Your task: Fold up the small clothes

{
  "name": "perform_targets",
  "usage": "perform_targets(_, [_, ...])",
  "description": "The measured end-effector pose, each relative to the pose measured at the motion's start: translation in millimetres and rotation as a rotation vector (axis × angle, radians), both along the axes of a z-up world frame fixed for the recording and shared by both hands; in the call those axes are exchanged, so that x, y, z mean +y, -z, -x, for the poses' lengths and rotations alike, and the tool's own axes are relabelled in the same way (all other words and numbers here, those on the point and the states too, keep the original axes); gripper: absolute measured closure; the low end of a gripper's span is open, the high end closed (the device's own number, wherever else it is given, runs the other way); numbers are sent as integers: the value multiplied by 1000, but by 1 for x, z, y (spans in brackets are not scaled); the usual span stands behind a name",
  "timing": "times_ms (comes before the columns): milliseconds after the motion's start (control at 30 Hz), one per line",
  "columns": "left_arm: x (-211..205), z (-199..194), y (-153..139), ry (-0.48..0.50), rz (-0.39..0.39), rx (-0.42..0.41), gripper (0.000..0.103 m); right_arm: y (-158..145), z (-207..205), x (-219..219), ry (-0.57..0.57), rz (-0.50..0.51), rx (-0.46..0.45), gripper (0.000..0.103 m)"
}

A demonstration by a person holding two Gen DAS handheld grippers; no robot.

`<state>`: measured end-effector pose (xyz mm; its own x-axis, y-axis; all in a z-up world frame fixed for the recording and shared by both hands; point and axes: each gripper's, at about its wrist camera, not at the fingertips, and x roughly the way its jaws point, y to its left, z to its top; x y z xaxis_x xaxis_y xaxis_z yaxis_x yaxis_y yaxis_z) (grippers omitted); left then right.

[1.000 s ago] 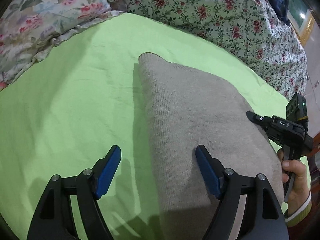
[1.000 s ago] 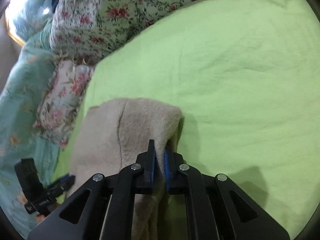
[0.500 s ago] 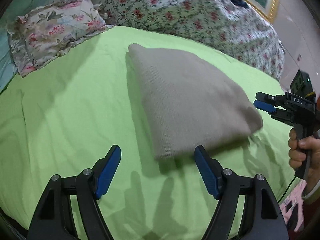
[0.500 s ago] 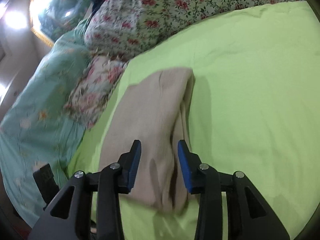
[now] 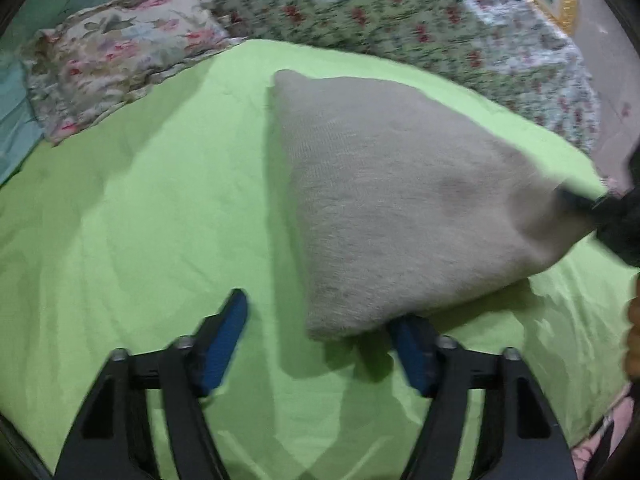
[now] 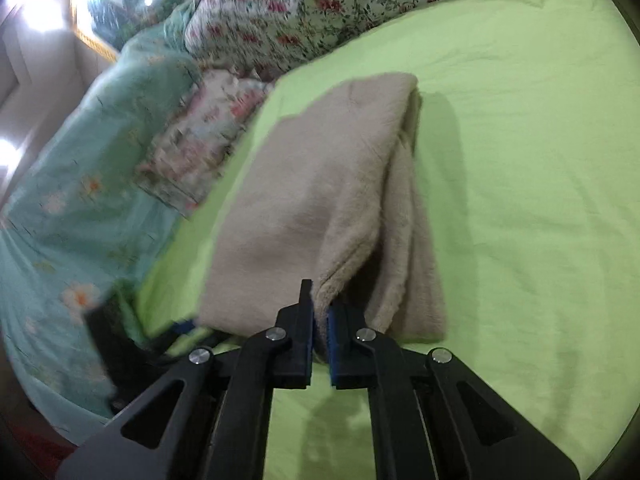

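Observation:
A folded beige knit garment [image 5: 400, 200] lies on the green sheet [image 5: 140, 220]. In the left wrist view my left gripper [image 5: 320, 340] has its jaws closing around the garment's near corner. The left pad [image 5: 228, 332] stands clear of the cloth and the right pad [image 5: 408, 348] sits under its edge. My right gripper [image 6: 320, 320] is shut on the near edge of the garment [image 6: 320, 180], pinching a fold. From the left wrist view the right gripper [image 5: 600, 208] shows at the right edge, lifting that corner.
A floral pillow [image 5: 120, 60] and a floral quilt [image 5: 400, 12] lie along the far side of the sheet. A teal blanket [image 6: 60, 220] covers the bed's left side. Bare green sheet [image 6: 520, 160] lies to the right of the garment. A hand [image 5: 632, 340] shows at the edge.
The right gripper let go of the garment, drew back to its near edge and shut on it again. The left gripper backed off to the near corner and its jaws narrowed.

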<state>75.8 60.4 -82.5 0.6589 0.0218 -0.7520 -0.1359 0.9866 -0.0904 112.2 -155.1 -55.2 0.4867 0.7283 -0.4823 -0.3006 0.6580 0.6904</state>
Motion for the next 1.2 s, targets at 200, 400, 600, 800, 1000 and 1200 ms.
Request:
perform_targets(200, [-3, 3, -6, -55, 62, -11, 92, -27, 1, -25, 51, 48, -94, 97])
perform_targets(400, [-3, 3, 5, -62, 89, 35, 93, 43, -9, -19, 54, 252, 55, 97])
perform_targets(600, [7, 8, 7, -7, 128, 72, 89, 49, -9, -24, 56, 239, 75, 96])
perform_targets(800, [-1, 37, -29, 177, 219, 0, 92, 27, -5, -42, 76, 123, 92, 84])
perform_targets(1000, [-35, 13, -44, 313, 203, -60, 87, 5, -60, -40, 94, 14, 69, 63])
perform_targets(1200, [-38, -26, -8, 289, 231, 47, 87, 35, -153, -24, 102, -66, 171, 63])
